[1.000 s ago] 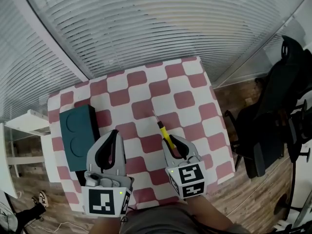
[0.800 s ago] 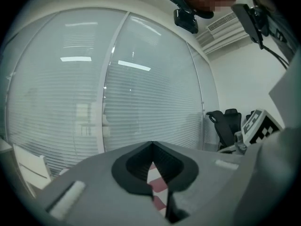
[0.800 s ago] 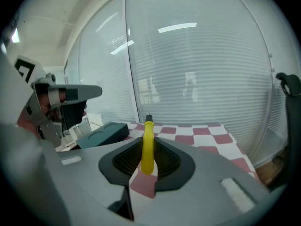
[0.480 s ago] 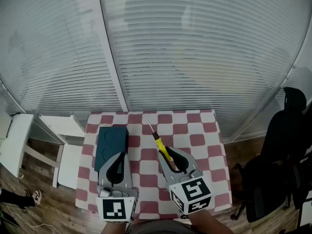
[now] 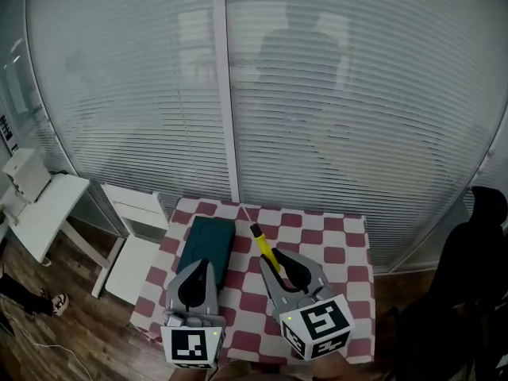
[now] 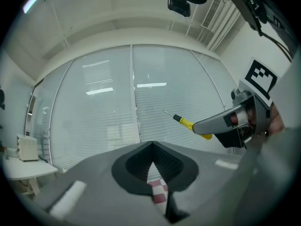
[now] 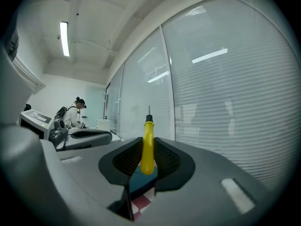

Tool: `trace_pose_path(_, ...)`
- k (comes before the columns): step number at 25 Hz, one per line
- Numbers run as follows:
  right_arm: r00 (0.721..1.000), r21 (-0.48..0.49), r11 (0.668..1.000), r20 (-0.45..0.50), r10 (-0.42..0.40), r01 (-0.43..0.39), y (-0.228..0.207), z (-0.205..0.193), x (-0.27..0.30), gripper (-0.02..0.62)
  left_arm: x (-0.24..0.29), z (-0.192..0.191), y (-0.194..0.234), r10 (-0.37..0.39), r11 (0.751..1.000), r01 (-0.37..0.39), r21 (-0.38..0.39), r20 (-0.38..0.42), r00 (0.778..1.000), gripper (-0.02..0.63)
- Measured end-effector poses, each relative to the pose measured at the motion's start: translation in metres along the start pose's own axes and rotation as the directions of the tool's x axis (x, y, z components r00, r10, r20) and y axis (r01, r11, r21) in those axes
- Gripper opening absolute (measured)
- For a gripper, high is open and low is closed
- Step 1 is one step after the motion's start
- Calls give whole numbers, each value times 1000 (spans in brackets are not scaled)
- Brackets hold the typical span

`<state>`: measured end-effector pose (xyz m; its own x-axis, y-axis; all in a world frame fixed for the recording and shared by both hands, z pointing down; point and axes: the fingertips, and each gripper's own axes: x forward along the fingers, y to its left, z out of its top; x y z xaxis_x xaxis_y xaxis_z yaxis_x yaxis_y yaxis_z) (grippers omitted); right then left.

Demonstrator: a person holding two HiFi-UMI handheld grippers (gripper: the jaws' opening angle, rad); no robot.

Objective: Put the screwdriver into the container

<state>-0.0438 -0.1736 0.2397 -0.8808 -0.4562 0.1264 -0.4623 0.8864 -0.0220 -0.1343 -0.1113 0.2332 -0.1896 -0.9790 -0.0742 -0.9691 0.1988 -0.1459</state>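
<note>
My right tongs (image 5: 274, 262) pinch the screwdriver (image 5: 261, 243) by its yellow handle, shaft pointing away from me. The container (image 5: 205, 243) lies lower left, along the table's (image 5: 343, 254) left edge, parallel to it. My left tongs (image 5: 198, 270), pressed together and empty, hover nearer.

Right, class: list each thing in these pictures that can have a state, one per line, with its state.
Screwdriver: held in the air, tip pointing away from the person, not yet in the container.
Right gripper: shut on the screwdriver's yellow handle.
Left gripper: shut, nothing between its jaws.
Container: lying on the checkered table; open or closed cannot be told.
</note>
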Motion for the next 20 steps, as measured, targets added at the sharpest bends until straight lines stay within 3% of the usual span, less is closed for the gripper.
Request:
trace_pose_path(11,995,78,993,-47,91,-87,33,-38,1,98,-28,-12,4,25,998,-21,55,-73,997,0)
trace_pose_path(20,996,69,996,-60,59,-55,67,-40,23,98,-39,-20,43,-7,1000,9,27,-55,998,0)
